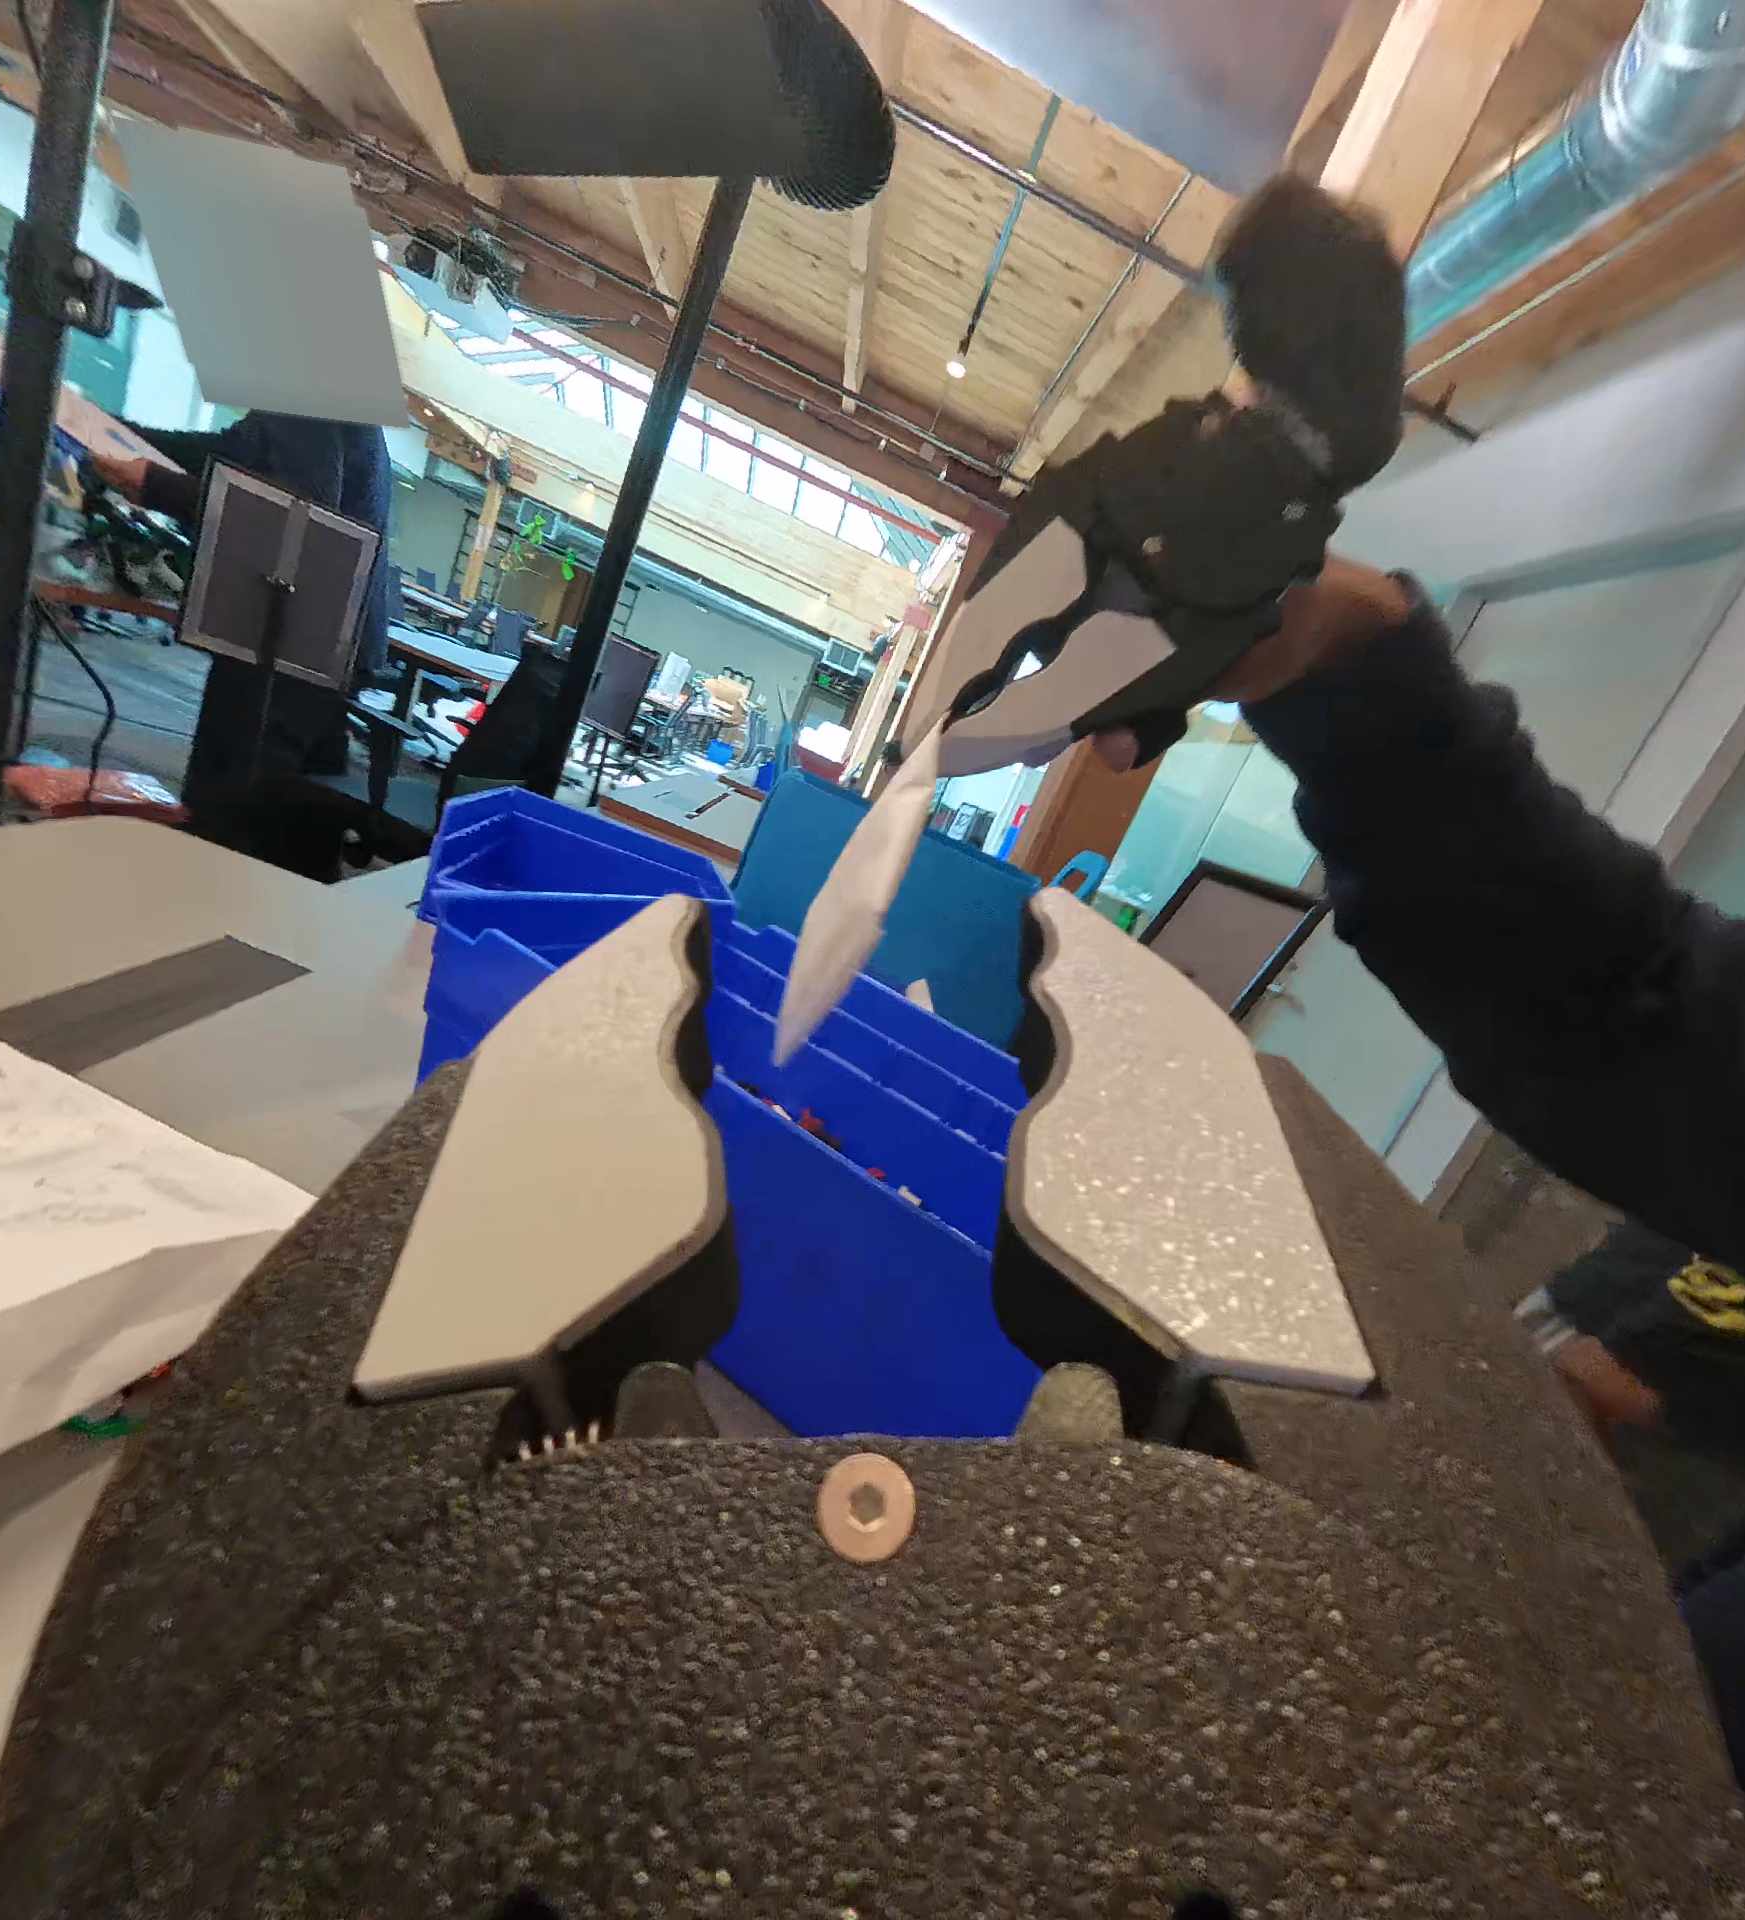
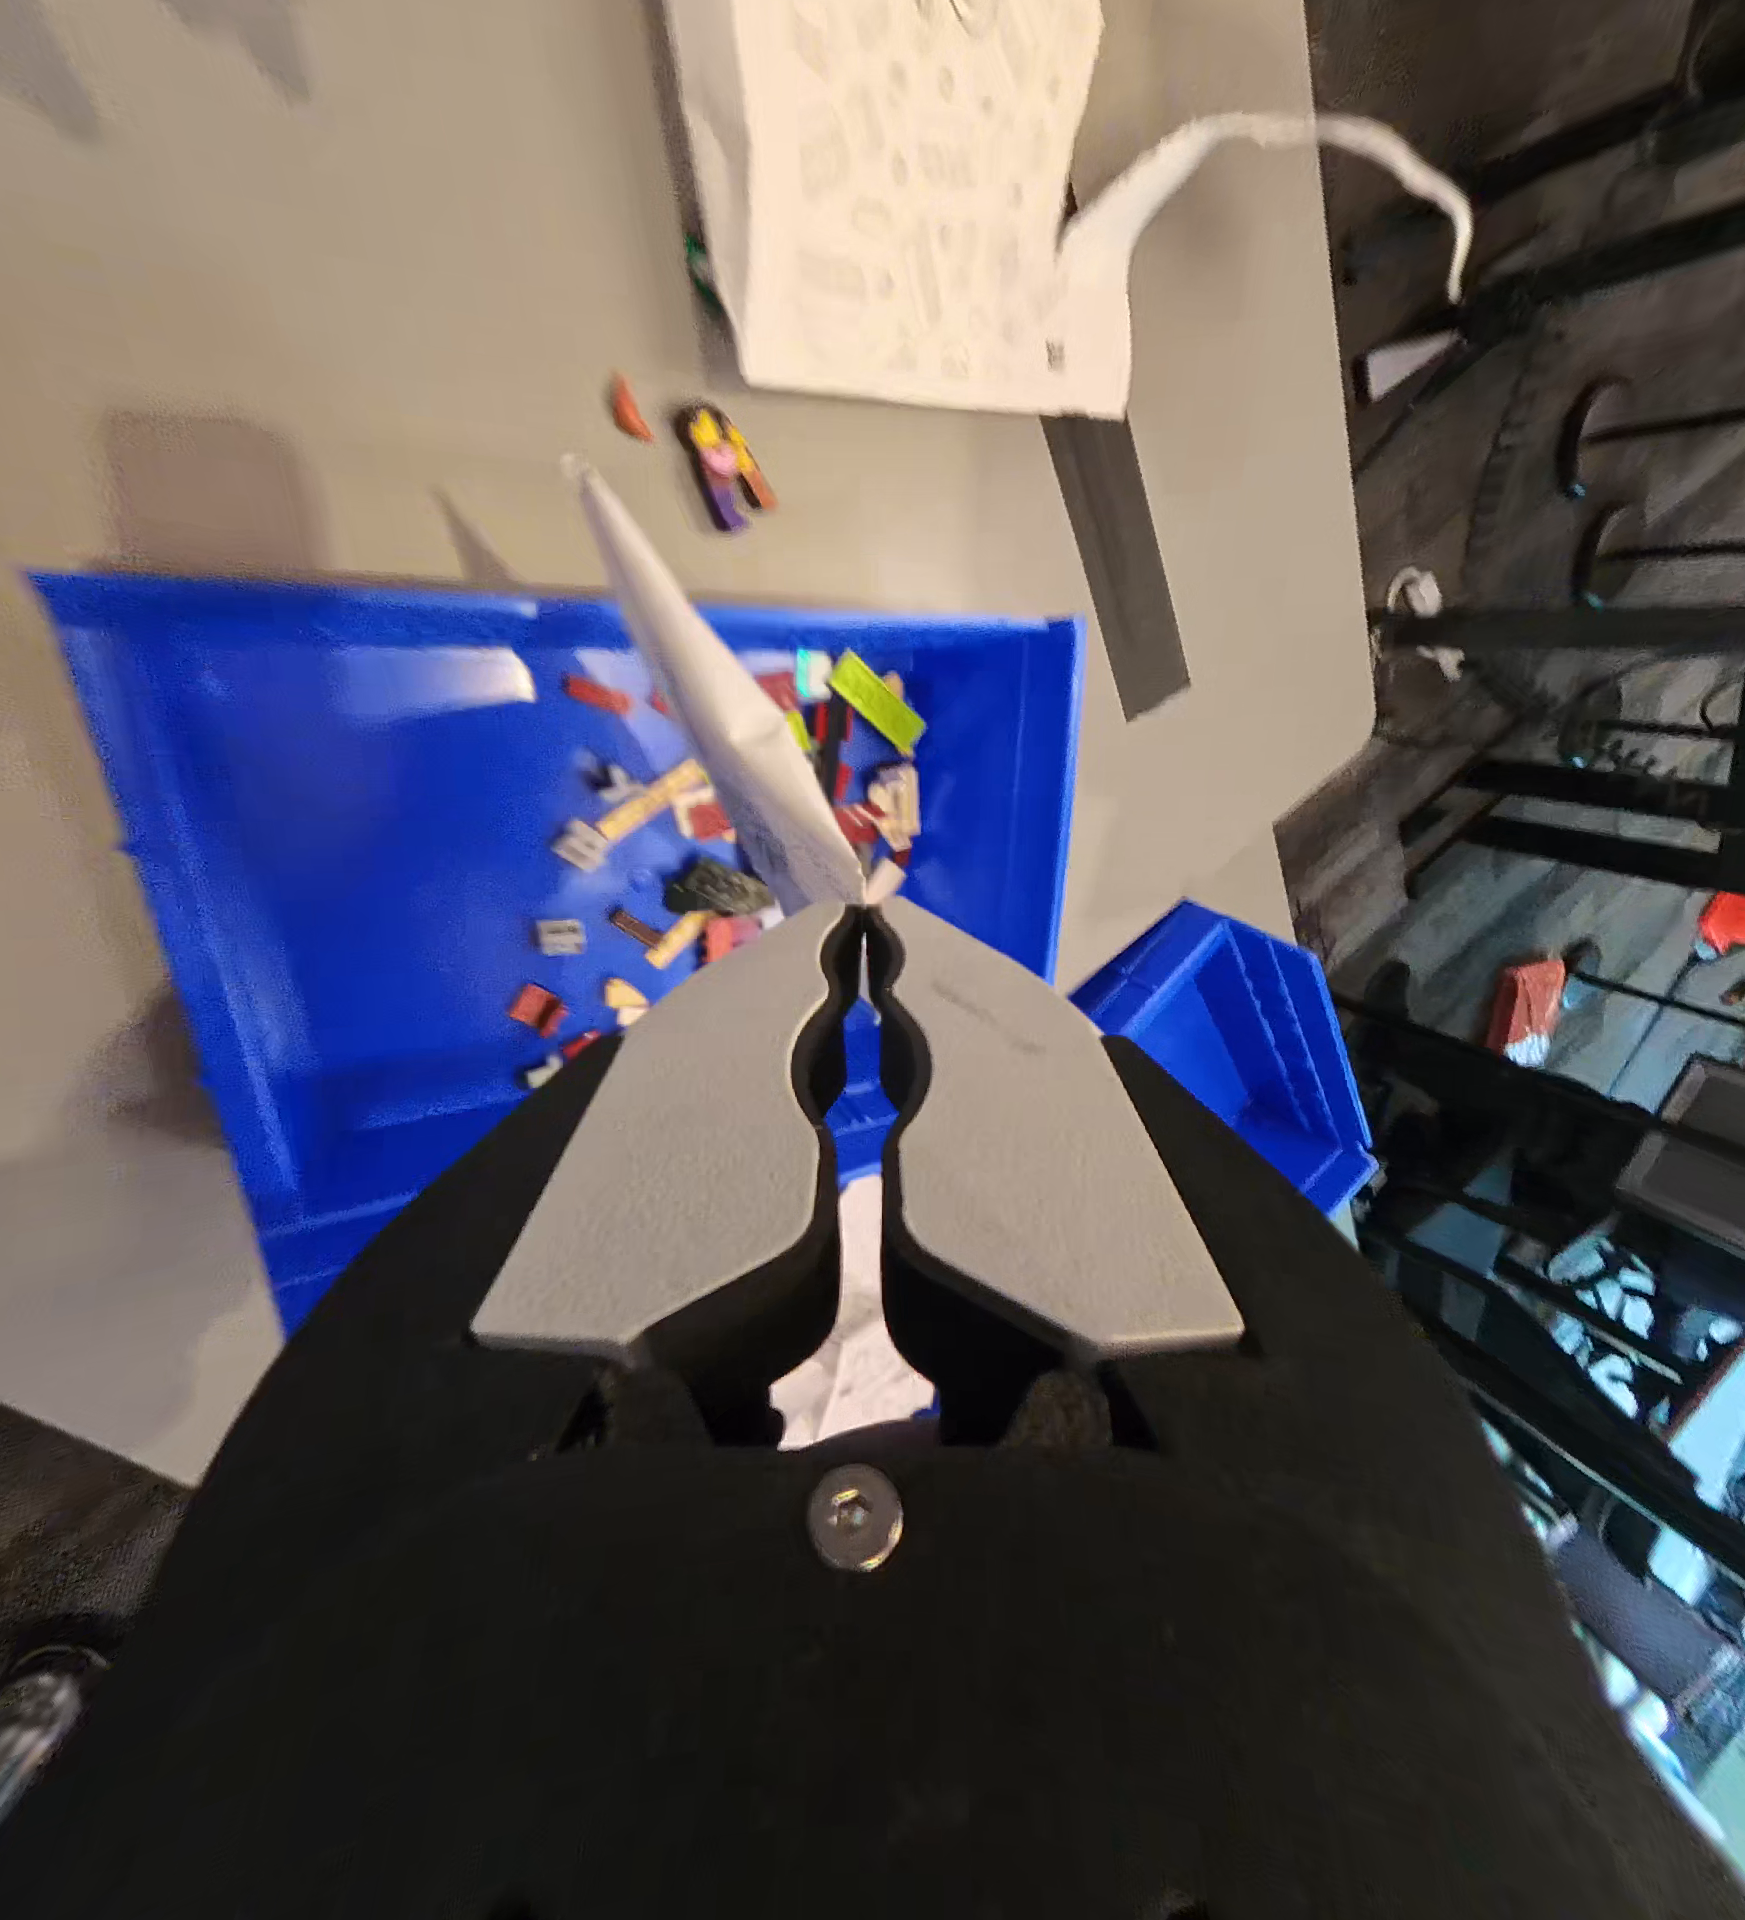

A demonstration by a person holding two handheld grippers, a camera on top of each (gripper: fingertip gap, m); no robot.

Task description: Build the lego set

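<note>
My left gripper is open with nothing between its pads. It sits low in front of a blue bin. My right gripper is above and beyond it, shut on the top edge of a white paper packet, which hangs down over the bin. In the right wrist view the gripper pinches the packet at its fingertips, over the blue bin. Several small toy bricks lie in the bin.
A white printed paper bag lies on the grey table at the left and also shows in the right wrist view. A small toy figure and an orange piece lie on the table. More blue bins stand nearby. Black stand poles rise behind. Left tips to right tips: about 15 cm. The right gripper is farther from the orange piece, some 25 cm, than the left, some 20 cm.
</note>
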